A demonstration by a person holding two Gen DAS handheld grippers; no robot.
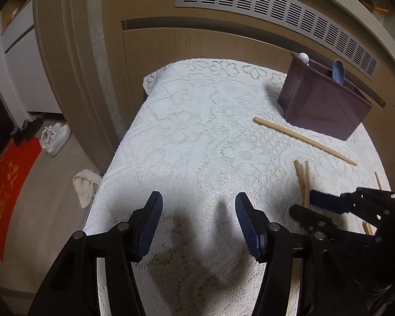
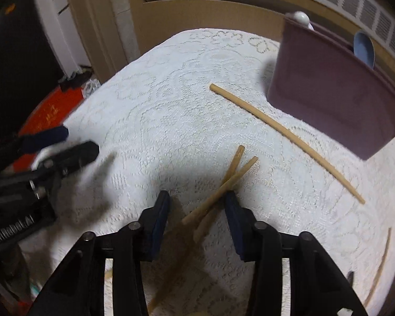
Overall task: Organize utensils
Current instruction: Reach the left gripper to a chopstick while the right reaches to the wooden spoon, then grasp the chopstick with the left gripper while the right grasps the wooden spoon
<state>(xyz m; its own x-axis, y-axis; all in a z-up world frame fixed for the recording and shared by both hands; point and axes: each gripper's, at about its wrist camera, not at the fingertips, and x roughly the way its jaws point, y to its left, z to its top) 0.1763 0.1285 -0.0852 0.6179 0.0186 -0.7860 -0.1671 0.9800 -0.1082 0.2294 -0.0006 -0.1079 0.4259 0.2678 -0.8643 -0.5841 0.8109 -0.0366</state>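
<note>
A dull purple utensil holder [image 1: 326,100] [image 2: 336,100] stands at the table's far right, with a white spoon [image 1: 303,57] and a blue spoon [image 1: 338,71] inside. One long wooden chopstick [image 1: 302,139] [image 2: 284,137] lies in front of it. Two crossed chopsticks [image 2: 234,173] [image 1: 302,176] lie on the cloth between the fingers of my right gripper [image 2: 196,200] [image 1: 306,205], which is open around them; the right pad is against them, the left pad apart. My left gripper [image 1: 198,210] [image 2: 79,141] hovers open over bare cloth, with nothing between its fingers.
A white lace tablecloth [image 1: 197,131] covers the table. Another chopstick [image 2: 381,263] lies near the right edge. A wooden cabinet with a vent grille [image 1: 276,8] stands behind. On the floor to the left are white shoes [image 1: 55,138], a rag [image 1: 85,187] and a red mat [image 1: 10,184].
</note>
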